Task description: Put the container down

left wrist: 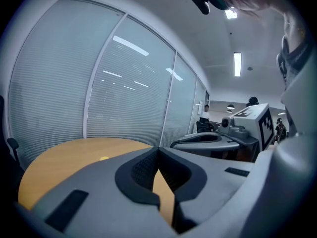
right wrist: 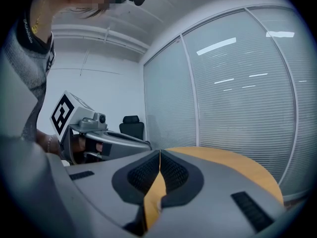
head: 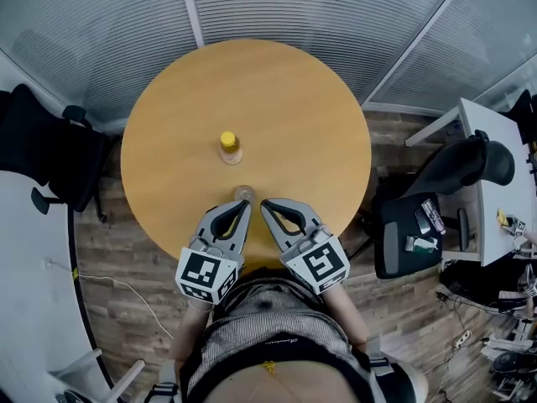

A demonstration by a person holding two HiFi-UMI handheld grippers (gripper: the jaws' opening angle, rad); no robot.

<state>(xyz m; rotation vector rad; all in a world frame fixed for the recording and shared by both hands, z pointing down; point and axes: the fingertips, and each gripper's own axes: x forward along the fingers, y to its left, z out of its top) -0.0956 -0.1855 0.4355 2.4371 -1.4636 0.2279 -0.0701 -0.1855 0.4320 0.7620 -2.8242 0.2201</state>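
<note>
Your left hand-held gripper (head: 242,207) has its jaws pressed together with nothing between them, and your right hand-held gripper (head: 265,205) is the same: closed and empty. Both hang over the near edge of the round counter (head: 294,124), tips angled toward each other and pointing away from you.

Just beyond those tips stands a small clear container (head: 244,194), apart from both of them and resting on the counter. It looks upright, since you see its round top from above, though it is too small to be sure. It lies almost straight ahead of the left tips and a little to the left of the right ones, so your left hand is slightly nearer. Farther out, toward the middle of the counter, stands a yellow-capped bottle (head: 229,147), also upright.

With nothing held, the putting down looks done.
</note>
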